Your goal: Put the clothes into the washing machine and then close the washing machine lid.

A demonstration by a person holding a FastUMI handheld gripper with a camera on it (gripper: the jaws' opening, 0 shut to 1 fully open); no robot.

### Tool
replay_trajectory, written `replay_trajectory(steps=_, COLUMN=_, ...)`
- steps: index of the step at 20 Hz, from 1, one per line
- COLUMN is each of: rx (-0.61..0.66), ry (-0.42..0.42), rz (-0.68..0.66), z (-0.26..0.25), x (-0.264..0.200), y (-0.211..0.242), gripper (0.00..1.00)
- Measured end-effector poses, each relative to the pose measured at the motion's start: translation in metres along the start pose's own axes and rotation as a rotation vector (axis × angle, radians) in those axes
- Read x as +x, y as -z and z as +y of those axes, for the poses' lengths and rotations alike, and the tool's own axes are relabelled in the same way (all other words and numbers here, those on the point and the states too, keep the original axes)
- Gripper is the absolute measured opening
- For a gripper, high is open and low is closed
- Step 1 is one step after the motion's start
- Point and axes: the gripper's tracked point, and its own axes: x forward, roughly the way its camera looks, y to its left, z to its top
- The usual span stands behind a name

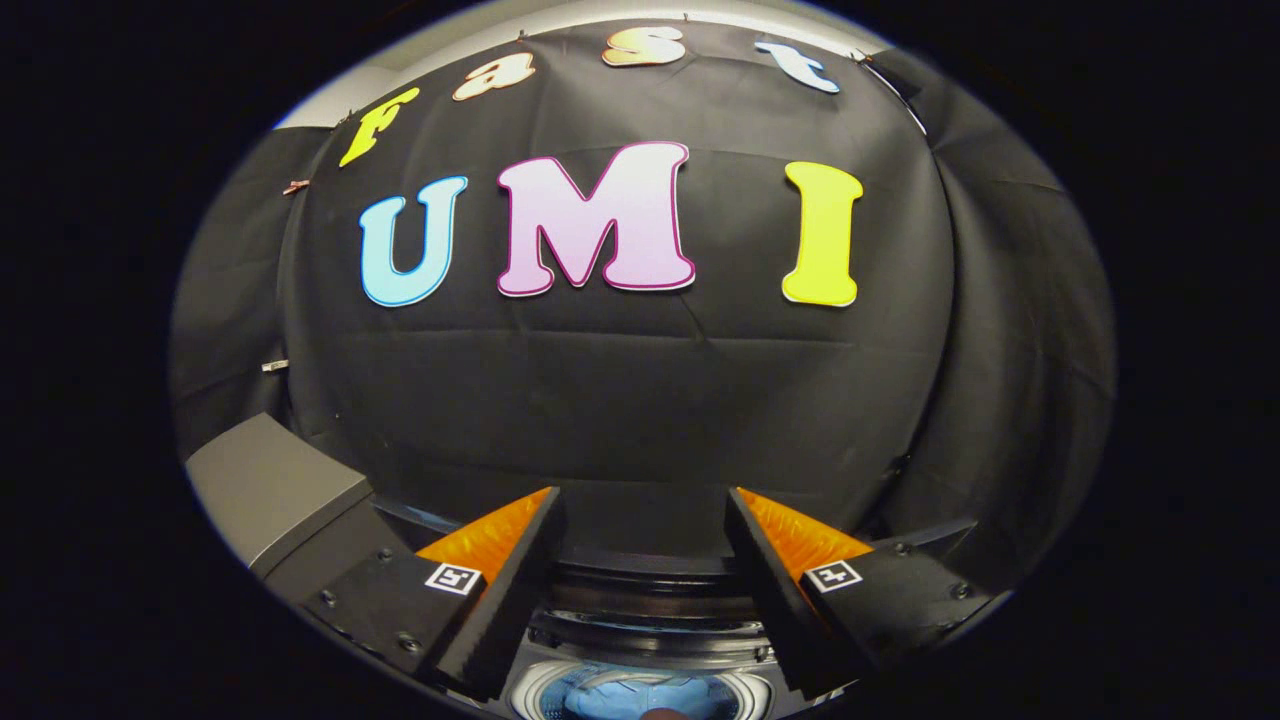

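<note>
Black cloth wall ahead; gripper (640, 520) spread wide, holding nothing, washing machine (640, 640) drum just below the fingers. Find the lid next, push evenly.

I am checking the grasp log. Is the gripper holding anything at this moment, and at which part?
Nothing is held. The gripper is open, with an empty gap between its fingers, above the washing machine, in whose drum something blue lies.
</note>
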Motion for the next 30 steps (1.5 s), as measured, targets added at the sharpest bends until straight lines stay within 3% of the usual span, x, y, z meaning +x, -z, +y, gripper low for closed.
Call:
replay_trajectory(steps=10, rx=-0.008, ry=-0.054, rz=0.008, z=-0.009, x=-0.003, y=-0.021, gripper=1.00)
replay_trajectory(steps=21, rx=-0.018, ry=-0.070, rz=0.037, z=-0.004, x=-0.001, y=-0.011, gripper=1.00)
replay_trajectory(steps=26, rx=-0.074, ry=-0.021, rz=0.129, z=0.004, x=-0.001, y=0.014, gripper=1.00)
replay_trajectory(steps=30, rx=-0.005, ry=0.022, rz=0.207, z=0.022, x=-0.039, y=0.036, gripper=1.00)
